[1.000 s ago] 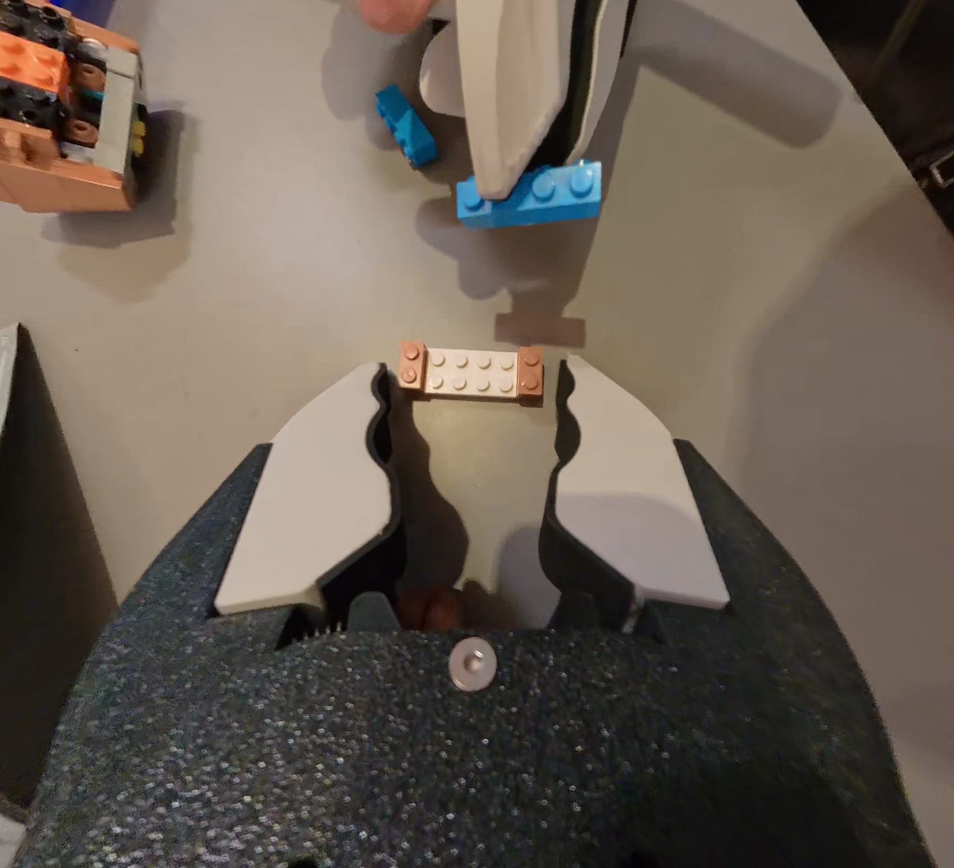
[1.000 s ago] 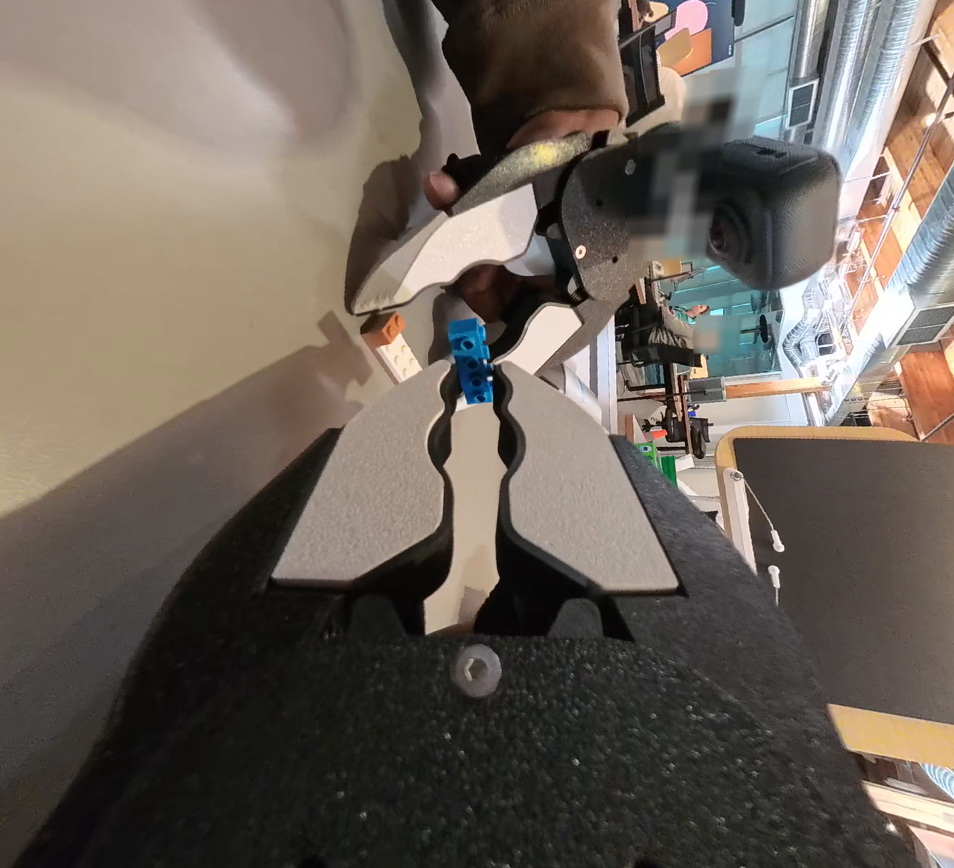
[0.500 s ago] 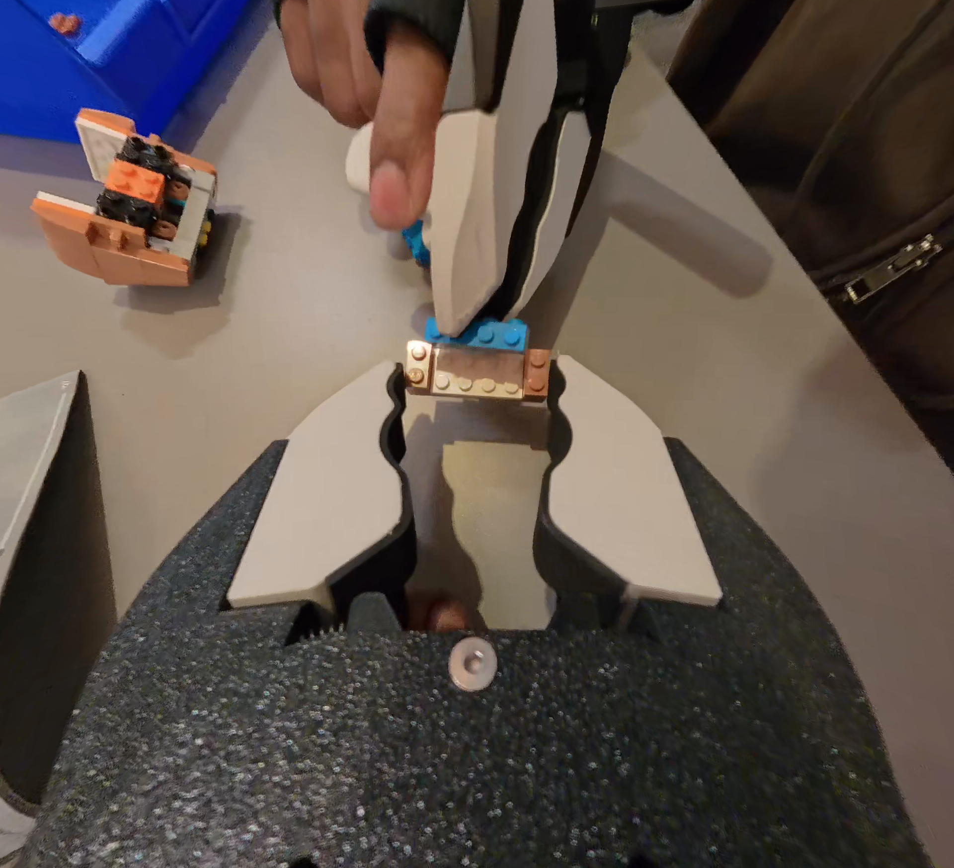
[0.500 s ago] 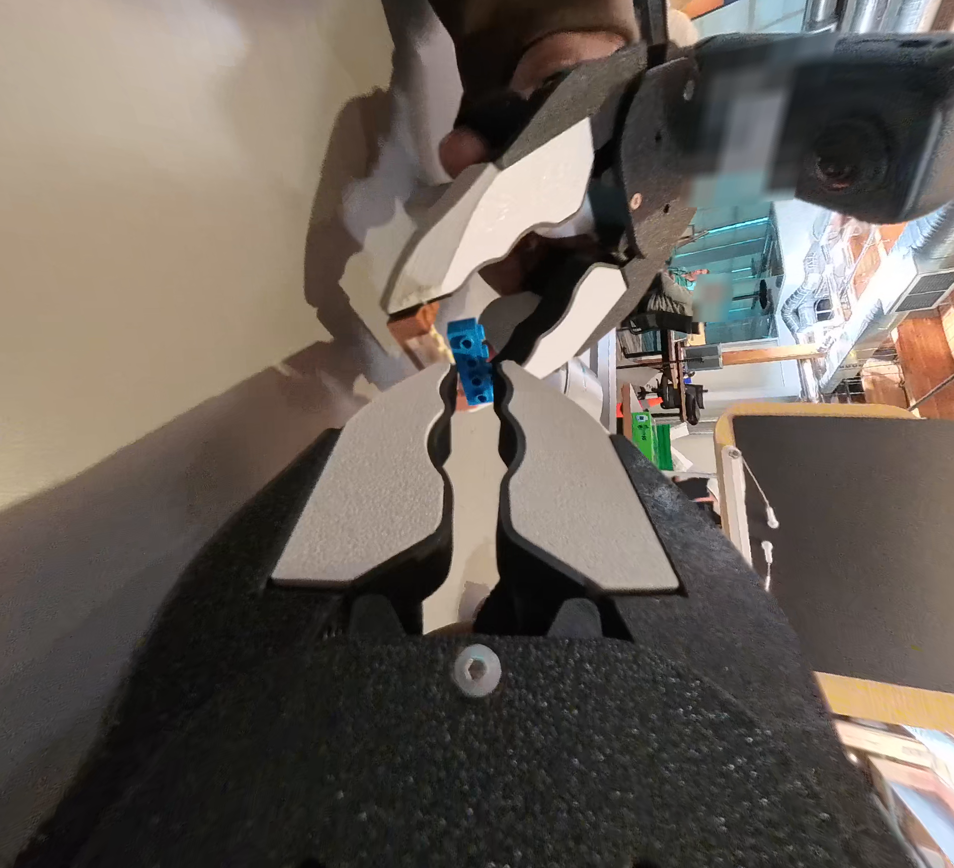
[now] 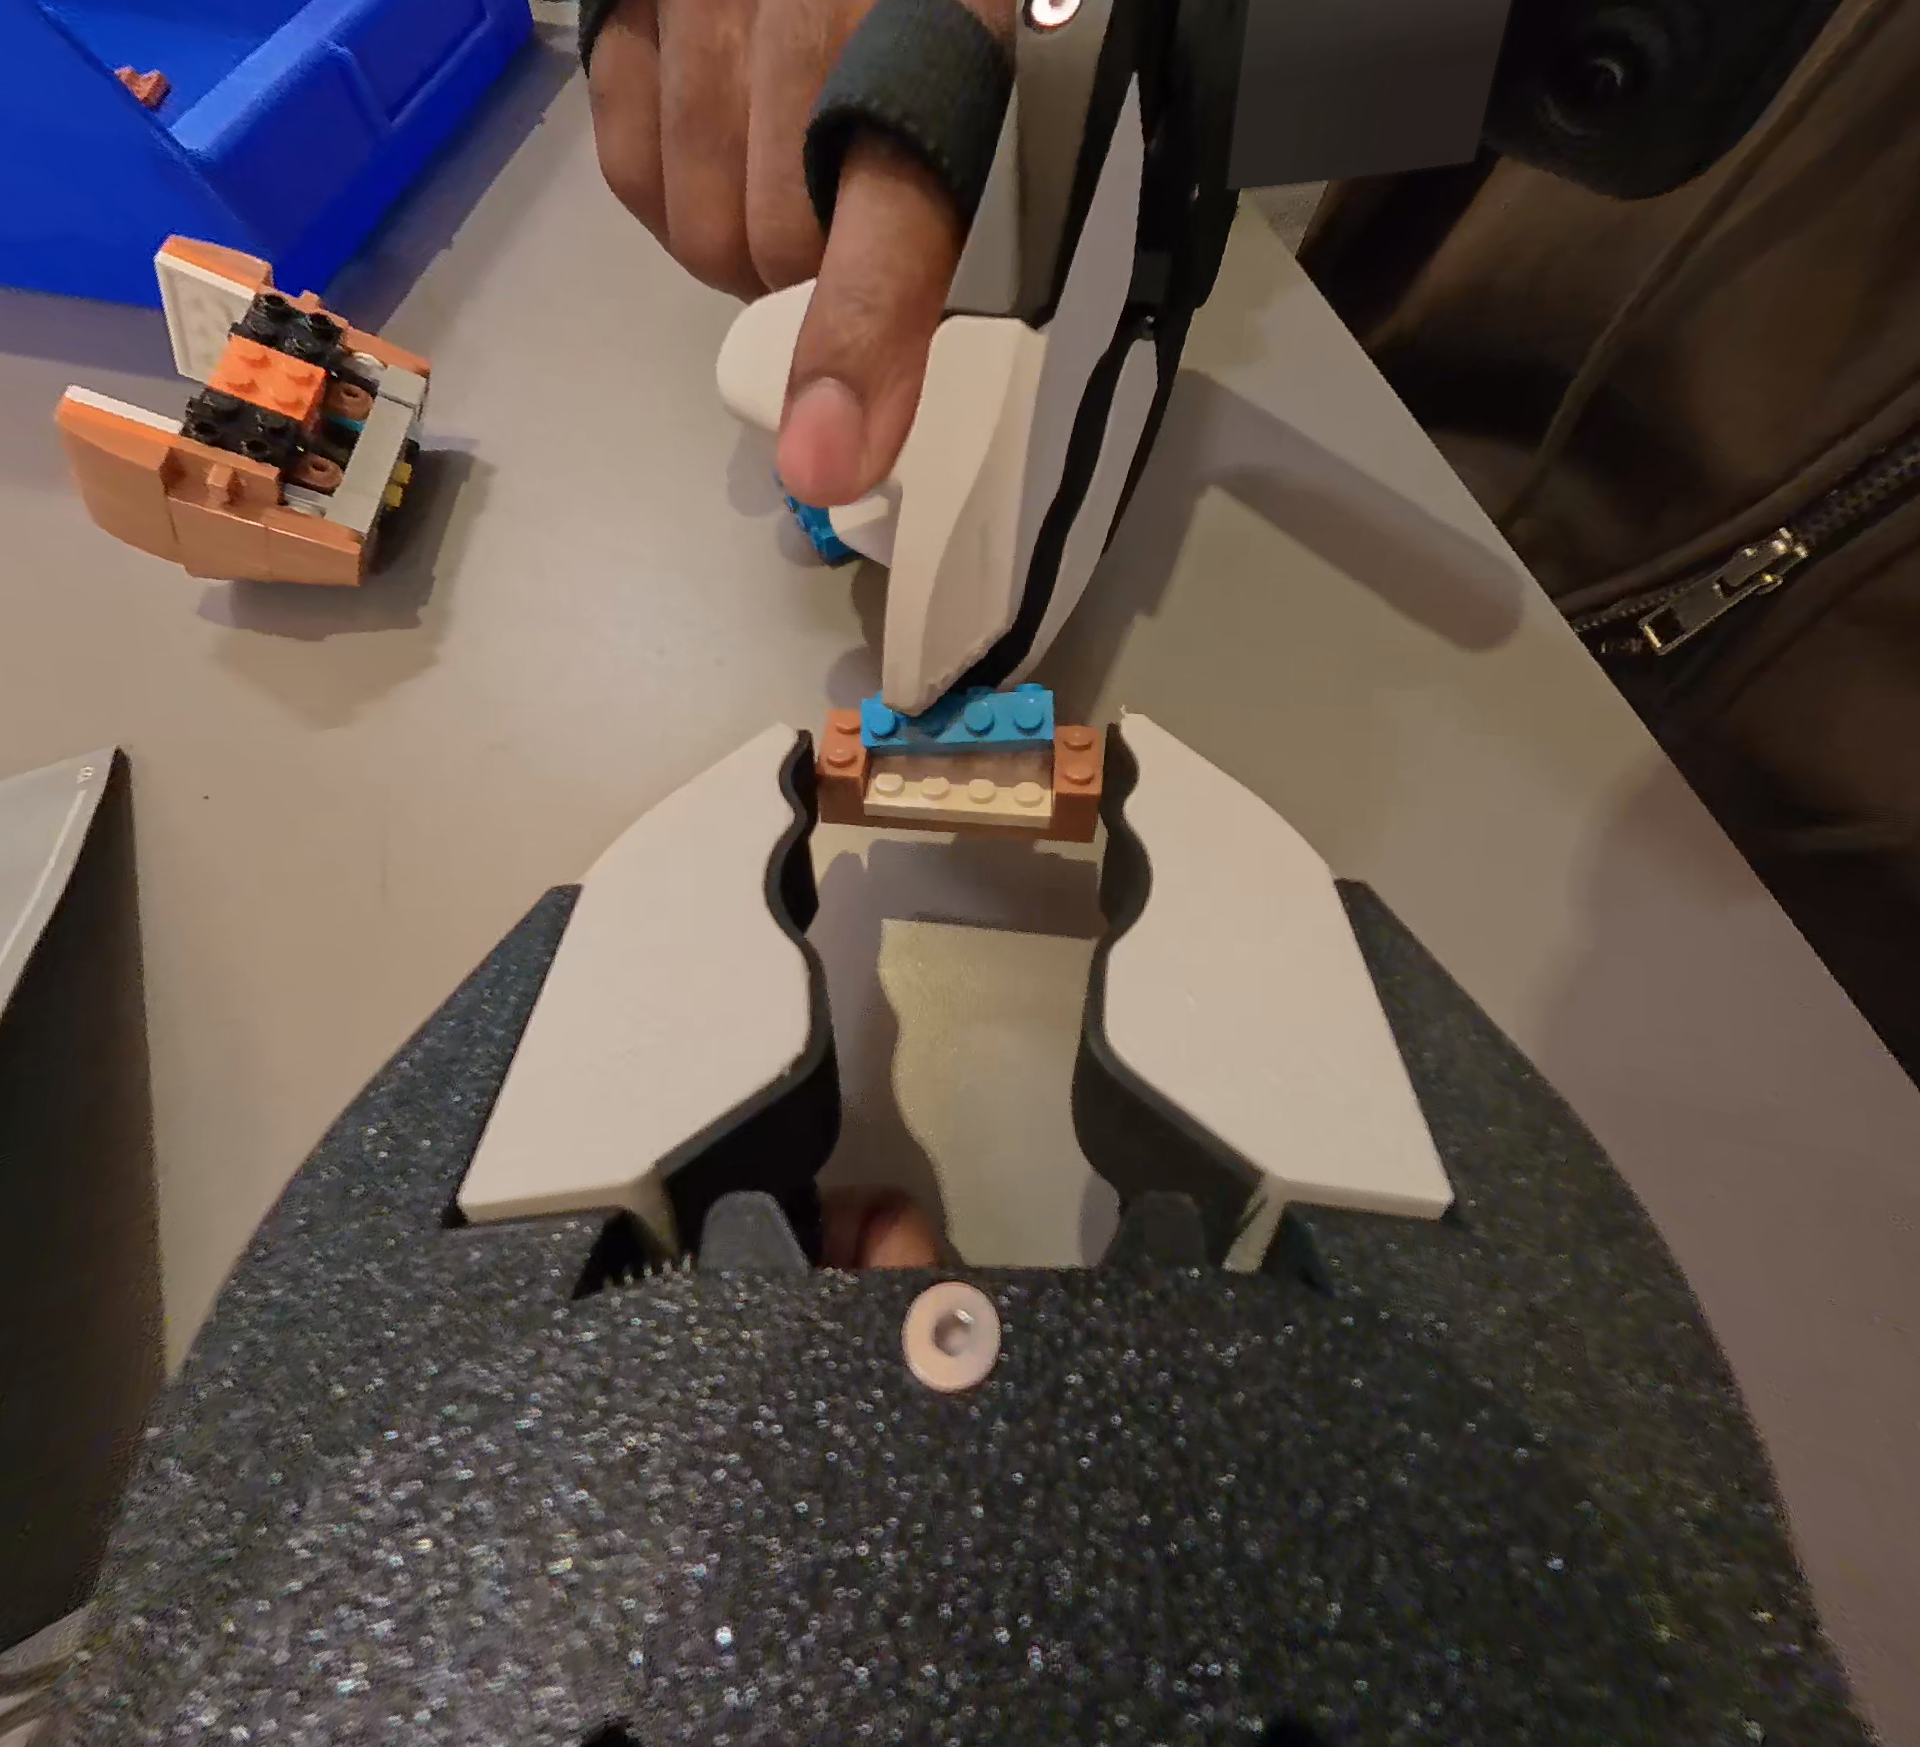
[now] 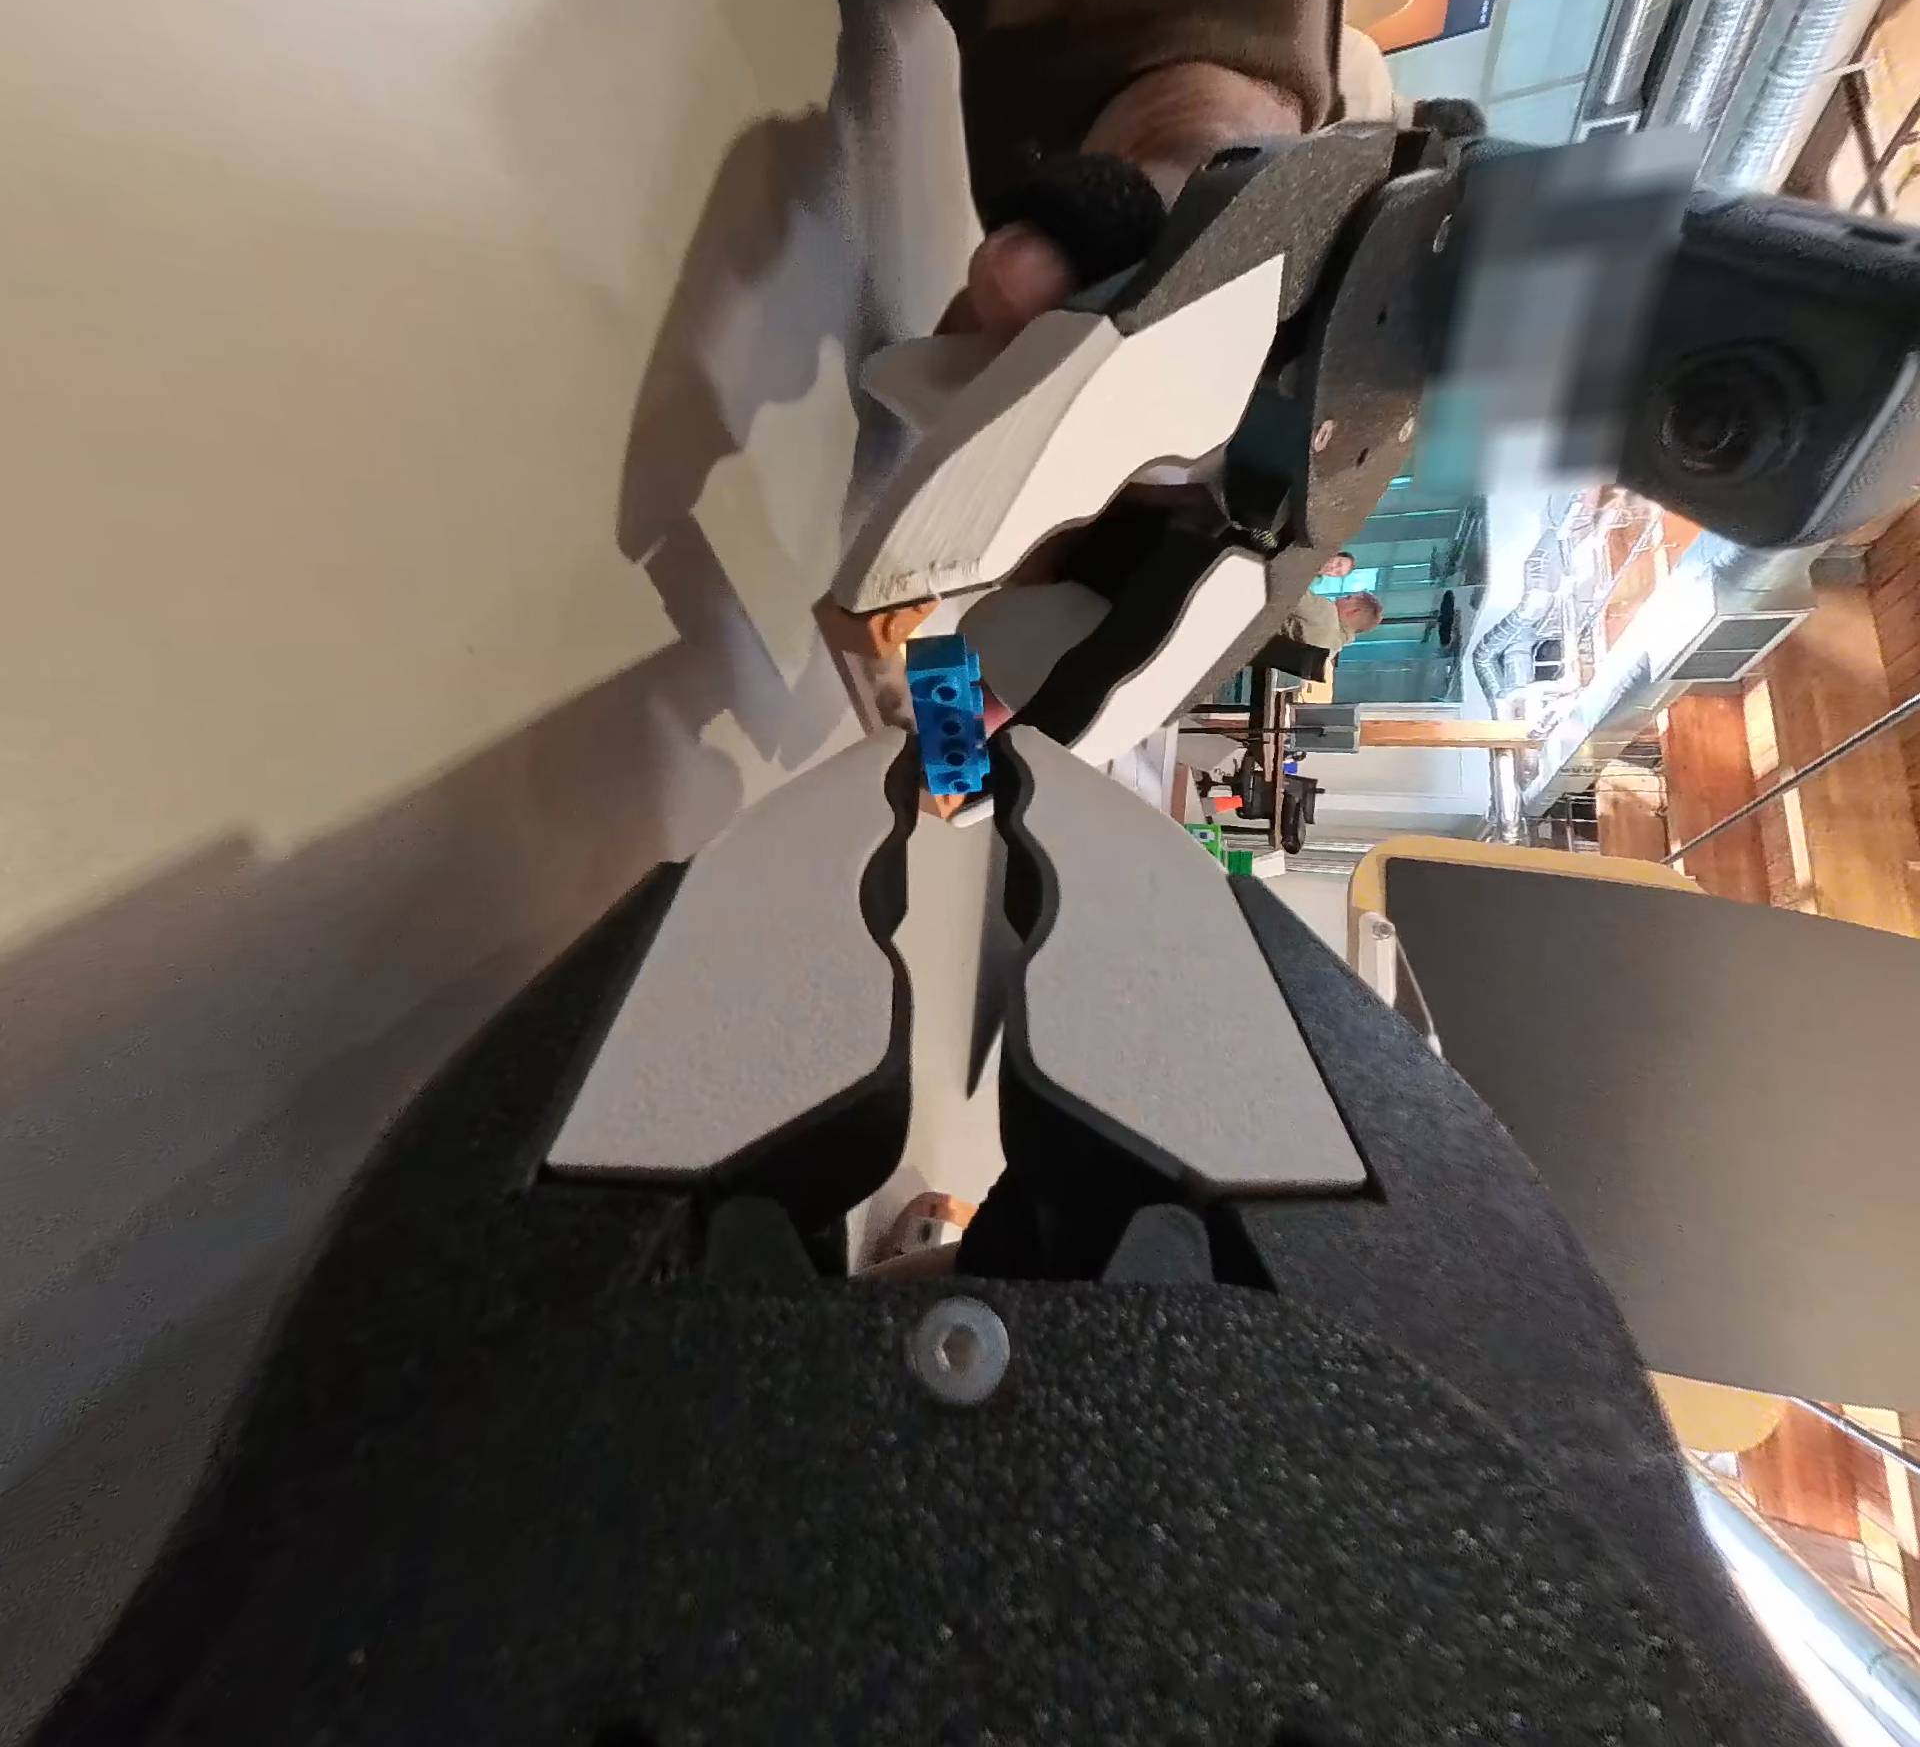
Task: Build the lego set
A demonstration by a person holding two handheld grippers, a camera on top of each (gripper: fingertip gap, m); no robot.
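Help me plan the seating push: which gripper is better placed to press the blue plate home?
The right gripper, probably: it is shut on the blue studded plate lying atop the brown-and-tan brick assembly. The left gripper brackets that assembly's ends.

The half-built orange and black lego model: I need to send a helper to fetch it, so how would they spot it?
On the grey table, look just in front of the big blue plastic bin. The half-built orange and black lego model sits there alone, far chunkier than the flat brown and tan plate assembly between the left gripper fingers.
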